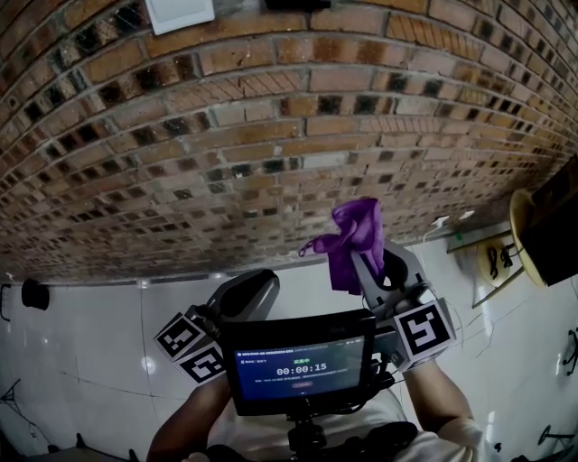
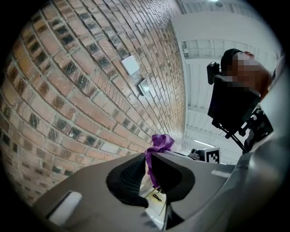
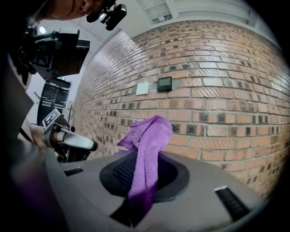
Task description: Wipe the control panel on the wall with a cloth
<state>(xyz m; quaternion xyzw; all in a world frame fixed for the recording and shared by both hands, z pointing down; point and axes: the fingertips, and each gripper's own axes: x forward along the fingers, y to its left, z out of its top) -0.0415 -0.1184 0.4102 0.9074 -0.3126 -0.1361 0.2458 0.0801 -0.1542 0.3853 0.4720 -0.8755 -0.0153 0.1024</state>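
Observation:
My right gripper [image 1: 372,263] is shut on a purple cloth [image 1: 350,236], raised in front of the brick wall [image 1: 271,135]. In the right gripper view the cloth [image 3: 147,145] hangs between the jaws and flops over their tips. Higher on the wall sit a small dark control panel [image 3: 164,83] and a white plate [image 3: 142,88] beside it; both lie well above the cloth, at the head view's top edge, white plate [image 1: 181,13]. My left gripper [image 1: 248,291] is low, left of the right one, jaws together and holding nothing. Past its tips the cloth [image 2: 161,142] shows.
A mounted screen [image 1: 300,372] showing a timer sits between my arms. White tiled floor [image 1: 90,343] meets the wall's foot. A yellow round object [image 1: 524,236] and dark gear stand at the right, a small dark object [image 1: 34,293] at the left.

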